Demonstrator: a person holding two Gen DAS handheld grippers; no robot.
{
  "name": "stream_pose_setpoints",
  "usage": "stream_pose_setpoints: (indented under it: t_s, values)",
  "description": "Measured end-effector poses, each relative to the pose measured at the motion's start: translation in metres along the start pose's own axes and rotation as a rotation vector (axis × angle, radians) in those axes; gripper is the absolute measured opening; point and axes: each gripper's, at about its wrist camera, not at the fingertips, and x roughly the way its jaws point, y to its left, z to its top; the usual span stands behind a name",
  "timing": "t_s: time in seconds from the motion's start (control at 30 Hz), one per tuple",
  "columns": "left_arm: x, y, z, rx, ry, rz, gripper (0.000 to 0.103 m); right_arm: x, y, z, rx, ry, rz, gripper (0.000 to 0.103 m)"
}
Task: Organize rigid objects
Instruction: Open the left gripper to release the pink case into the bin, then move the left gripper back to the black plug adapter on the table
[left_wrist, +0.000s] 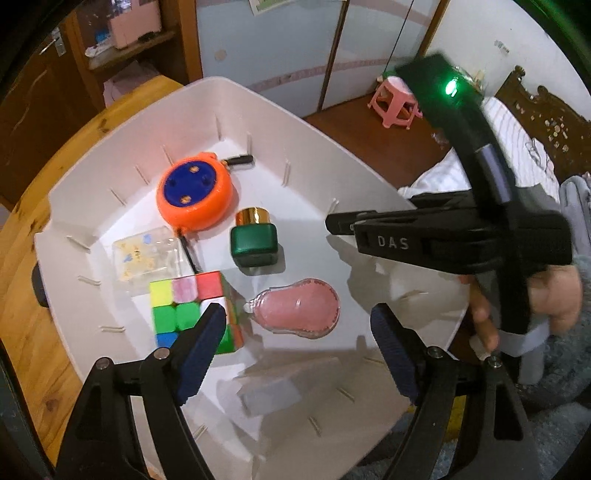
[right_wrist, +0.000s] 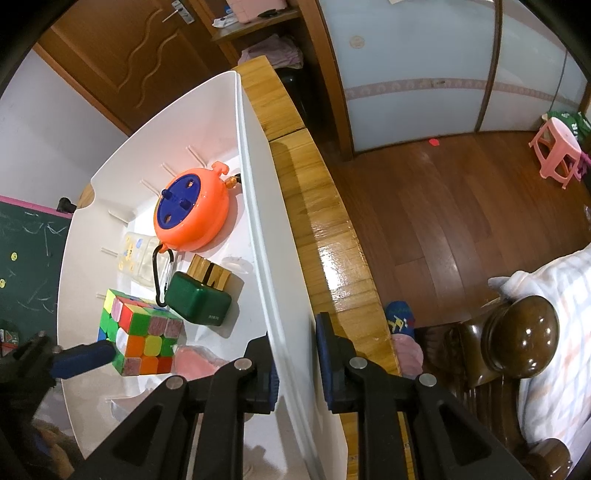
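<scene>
White plastic bin (left_wrist: 258, 110) on a wooden worktop (left_wrist: 74, 147), holding the rigid objects. A colour-tiled puzzle cube (left_wrist: 184, 302) with worn stickers sits near the front left of the bin floor. Behind it lies a clear plastic box (left_wrist: 147, 254) printed with small yellow and blue figures. An orange round reel (left_wrist: 195, 192) with a blue face lies toward the back, a black carabiner (right_wrist: 162, 277) at its edge. A green case (left_wrist: 255, 243) with a gold cap lies near the centre, and a pink pear-shaped item (left_wrist: 299, 310) in clear packaging lies just right of the cube.

Left gripper (left_wrist: 299, 354): blue-padded fingers (left_wrist: 199, 354) spread wide above the bin floor, nothing clamped between them; the left finger stands in front of the cube's right corner, and whether it touches cannot be told.

Right gripper (right_wrist: 295, 369): fingers drawn narrow, clamped on the bin's side wall, one pad inside and one outside. A person's hand (left_wrist: 550, 291) grips its handle.
</scene>
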Motion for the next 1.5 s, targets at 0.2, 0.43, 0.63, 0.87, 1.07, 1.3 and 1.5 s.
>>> stream_pose_setpoints:
  t_s: [0.2,0.43,0.63,0.87,1.07,1.3,1.5]
  values:
    - [-0.022,0.007,-0.009,-0.016,-0.052,0.003,0.083,0.000,-0.001,0.000,0.008,0.001,0.005,0.019]
    - [-0.041,0.018,-0.023,-0.040,-0.091,0.028,0.084,0.001,-0.003,0.001,0.016,0.003,0.009,0.019]
    - [-0.066,0.044,-0.038,-0.103,-0.140,0.072,0.084,0.001,-0.006,0.002,0.033,0.005,0.016,0.019]
    - [-0.111,0.095,-0.058,-0.211,-0.221,0.183,0.084,0.003,-0.007,0.002,0.043,0.015,0.009,0.019]
    - [-0.143,0.135,-0.067,-0.281,-0.281,0.306,0.084,0.004,-0.009,0.002,0.054,0.013,0.006,0.019]
    - [-0.139,0.185,-0.064,-0.310,-0.256,0.423,0.084,0.003,-0.010,0.001,0.059,0.013,0.009,0.019]
    - [-0.086,0.231,-0.054,-0.348,-0.139,0.413,0.084,0.002,-0.006,0.000,0.058,0.015,-0.017,0.019]
